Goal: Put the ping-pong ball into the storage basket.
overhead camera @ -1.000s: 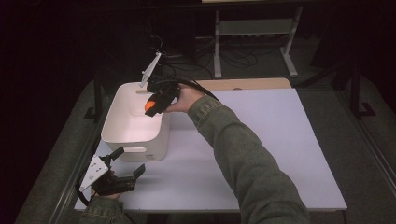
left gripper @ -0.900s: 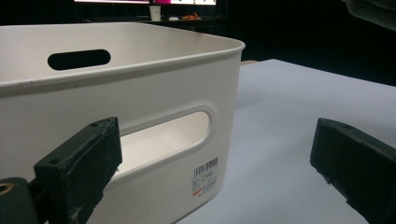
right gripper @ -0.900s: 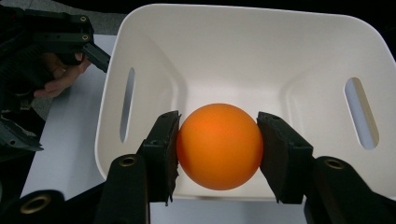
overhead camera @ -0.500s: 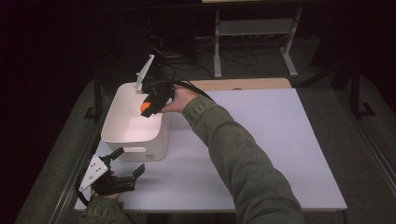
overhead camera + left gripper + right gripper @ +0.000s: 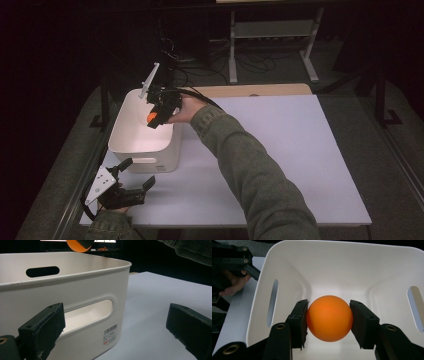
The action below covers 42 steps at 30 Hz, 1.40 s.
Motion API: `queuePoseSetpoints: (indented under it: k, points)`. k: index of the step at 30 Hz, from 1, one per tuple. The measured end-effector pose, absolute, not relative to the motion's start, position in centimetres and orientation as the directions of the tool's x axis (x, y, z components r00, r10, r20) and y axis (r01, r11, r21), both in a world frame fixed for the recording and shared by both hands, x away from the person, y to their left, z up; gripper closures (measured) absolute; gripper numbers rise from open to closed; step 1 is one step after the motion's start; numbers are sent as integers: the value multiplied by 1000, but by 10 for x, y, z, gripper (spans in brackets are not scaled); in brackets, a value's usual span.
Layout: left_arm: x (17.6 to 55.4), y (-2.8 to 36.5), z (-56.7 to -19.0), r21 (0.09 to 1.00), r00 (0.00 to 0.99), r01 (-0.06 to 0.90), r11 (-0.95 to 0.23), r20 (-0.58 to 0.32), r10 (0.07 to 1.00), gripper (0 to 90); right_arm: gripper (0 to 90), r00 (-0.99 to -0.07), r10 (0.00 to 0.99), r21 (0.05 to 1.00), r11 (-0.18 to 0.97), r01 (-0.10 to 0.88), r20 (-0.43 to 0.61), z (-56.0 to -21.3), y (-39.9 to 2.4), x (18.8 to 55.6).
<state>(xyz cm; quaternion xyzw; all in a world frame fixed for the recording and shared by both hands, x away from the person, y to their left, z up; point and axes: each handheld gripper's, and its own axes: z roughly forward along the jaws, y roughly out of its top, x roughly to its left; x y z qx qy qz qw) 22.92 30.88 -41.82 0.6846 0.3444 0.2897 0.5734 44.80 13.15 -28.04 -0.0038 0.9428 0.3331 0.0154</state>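
A: Holding over the white bin (image 5: 142, 135) on the table (image 5: 300, 165). Right gripper (image 5: 329, 318) hangs above the open top so a drop lands inside; its jaws are clamped on the orange ball (image 5: 329, 318).

B: Left side?

A: Left gripper (image 5: 131, 186) is parked at the bin's near wall, jaws apart, nothing between them. Looks staged to steady the bin.

B: Obstructions?

A: None I'd flag. Bin floor under the ball is bare, rim is clear of the jaws.

Orange ball (image 5: 151, 117), seemingly above bin (image 5: 131, 150)
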Motion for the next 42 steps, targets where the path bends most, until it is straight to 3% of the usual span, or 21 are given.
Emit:
queuePoseSetpoints:
  k: [19, 25, 42]
  points:
    - [229, 309, -418, 985, 596, 140, -106, 2, 803, 16, 482, -1000, 2, 576, 818, -14, -28, -296, 153, 445]
    - [229, 309, -418, 985, 597, 139, -106, 2, 803, 16, 304, -998, 50, 565, 825, 27, -26, -298, 151, 447]
    - [229, 308, -419, 983, 597, 144, -110, 2, 802, 16, 80, -994, 95, 627, 778, 36, -61, -277, 124, 443]
